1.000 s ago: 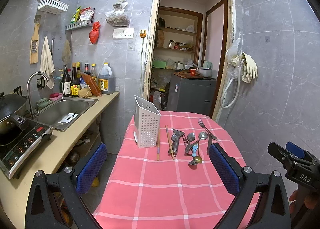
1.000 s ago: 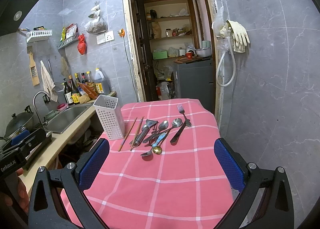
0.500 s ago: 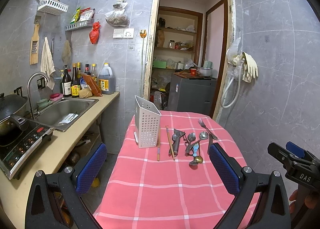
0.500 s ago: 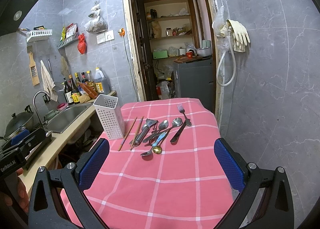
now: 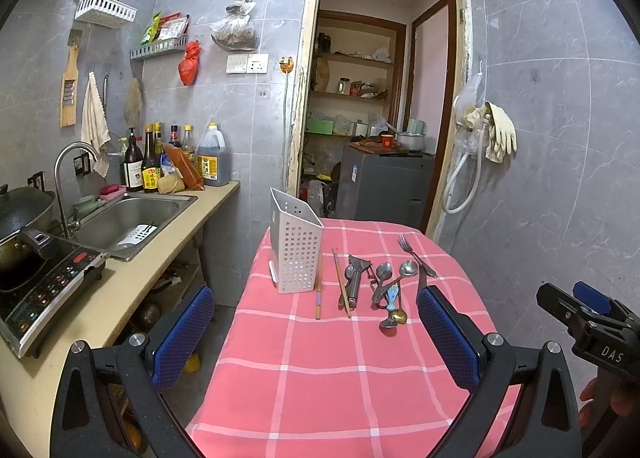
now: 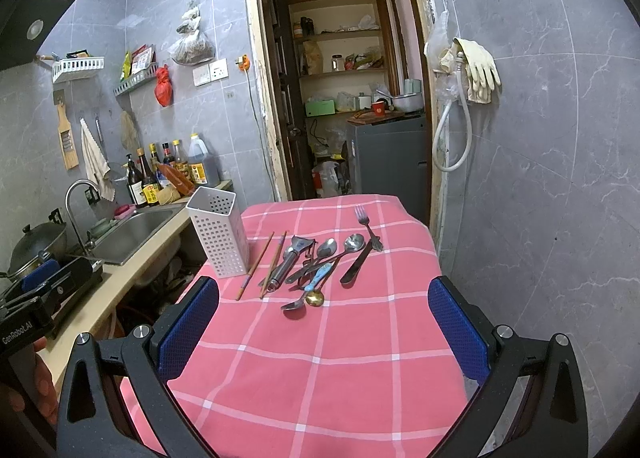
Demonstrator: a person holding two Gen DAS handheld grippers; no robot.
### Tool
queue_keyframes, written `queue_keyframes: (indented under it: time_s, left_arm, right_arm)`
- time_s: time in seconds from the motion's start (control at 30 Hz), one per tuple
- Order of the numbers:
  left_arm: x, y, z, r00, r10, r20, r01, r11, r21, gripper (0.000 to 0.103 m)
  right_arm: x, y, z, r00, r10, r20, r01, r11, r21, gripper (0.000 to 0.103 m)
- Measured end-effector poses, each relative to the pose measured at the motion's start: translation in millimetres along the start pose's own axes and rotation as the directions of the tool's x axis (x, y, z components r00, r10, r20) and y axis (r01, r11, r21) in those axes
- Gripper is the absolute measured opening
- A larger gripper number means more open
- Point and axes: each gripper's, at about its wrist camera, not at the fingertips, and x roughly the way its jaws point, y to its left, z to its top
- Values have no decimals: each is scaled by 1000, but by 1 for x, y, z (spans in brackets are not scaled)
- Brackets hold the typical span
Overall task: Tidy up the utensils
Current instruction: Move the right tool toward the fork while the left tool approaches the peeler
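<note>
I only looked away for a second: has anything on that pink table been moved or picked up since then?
Nothing visibly changed. The left gripper and right gripper hang open above the near edge, holding nothing. The chopsticks, spoons and fork lie beside the white holder just as before.

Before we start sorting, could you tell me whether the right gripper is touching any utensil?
Apart: the right wrist view shows the open right gripper with bare tablecloth between it and the utensils.
</note>
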Motion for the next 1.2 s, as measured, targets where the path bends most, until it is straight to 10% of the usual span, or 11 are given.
queue_keyframes:
  time_s: [1.2]
  left_arm:
    - [101, -20, 70, 987, -155, 48, 153, 987, 42, 103]
  right_arm:
    - [71, -6, 82, 994, -87, 66, 87, 996, -2, 102]
